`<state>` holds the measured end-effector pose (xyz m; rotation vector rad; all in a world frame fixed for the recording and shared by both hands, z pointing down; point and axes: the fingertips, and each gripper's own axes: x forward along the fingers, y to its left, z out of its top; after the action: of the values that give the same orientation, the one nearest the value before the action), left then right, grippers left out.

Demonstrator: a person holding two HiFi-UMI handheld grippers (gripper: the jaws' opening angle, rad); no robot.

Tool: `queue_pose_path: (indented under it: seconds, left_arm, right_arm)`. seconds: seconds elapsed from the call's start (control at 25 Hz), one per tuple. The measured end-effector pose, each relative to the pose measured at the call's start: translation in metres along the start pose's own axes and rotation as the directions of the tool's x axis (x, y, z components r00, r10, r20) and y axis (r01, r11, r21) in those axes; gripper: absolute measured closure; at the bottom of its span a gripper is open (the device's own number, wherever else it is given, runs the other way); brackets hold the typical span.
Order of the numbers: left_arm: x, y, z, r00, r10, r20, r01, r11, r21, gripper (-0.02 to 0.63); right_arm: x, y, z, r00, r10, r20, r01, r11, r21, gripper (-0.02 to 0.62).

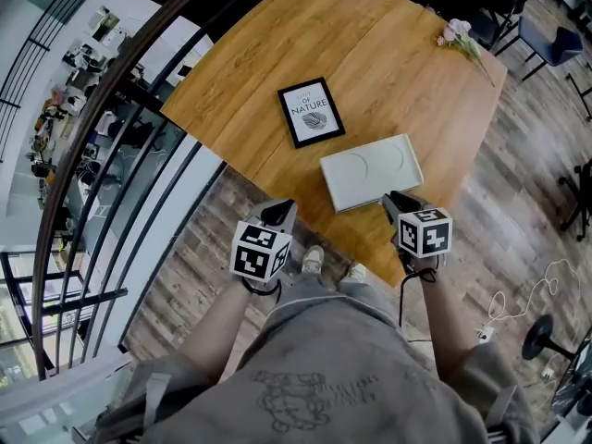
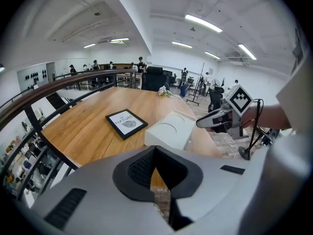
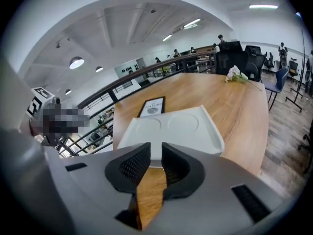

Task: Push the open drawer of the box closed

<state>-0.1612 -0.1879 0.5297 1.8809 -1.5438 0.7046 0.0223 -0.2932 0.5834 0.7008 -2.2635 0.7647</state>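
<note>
Closest in, the left gripper [image 1: 278, 214], smooth grey shells with ribbed black pads, hangs at the table's near edge. Its pads meet at the tips and grip nothing. The right gripper [image 1: 396, 201], with its checker-marked cube, has its jaws a narrow slot apart, also empty; only wood grain shows through the gap. It points at the box [image 1: 370, 171], just short of the box's near side.

The box is flat, matte and off-white, with rounded corners and two shallow round dimples on top. It lies by the near edge of the wooden table [image 1: 388, 54], toward the right corner. Its front face is foreshortened in every view, so I cannot tell whether the drawer sits flush.

Further along the warm planks, toward the left edge, lies a black-framed print [image 1: 311, 111]. At the far corner is a small, blurry sprig of pale flowers [image 1: 460, 35].
</note>
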Motion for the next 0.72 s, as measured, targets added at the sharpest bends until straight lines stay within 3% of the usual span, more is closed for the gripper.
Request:
queue_pose_path:
  seconds: [0.2,0.44,0.56,0.72]
  left_arm:
    - [-0.012,0.008,0.042,0.996,0.006,0.086,-0.011,0.998,0.056,0.591]
    - [-0.038,0.004,0.102,0.977,0.002,0.212,-0.035,0.988,0.154,0.591]
    - [-0.056,-0.002,0.132,0.960,-0.007,0.281,-0.054,0.976,0.211,0.591]
    - [-0.084,-0.011,0.171,0.920,-0.031,0.391,-0.070,0.968,0.240,0.591]
  right_arm:
    - [-0.042,0.017,0.053,0.989,0.015,0.144,-0.011,0.999,-0.033,0.526]
    - [-0.100,0.049,0.111,0.948,0.063,0.313,-0.027,0.992,-0.120,0.537]
    - [-0.134,0.069,0.138,0.914,0.106,0.393,-0.055,0.989,-0.139,0.538]
    - [-0.184,0.091,0.175,0.844,0.156,0.514,-0.080,0.983,-0.168,0.538]
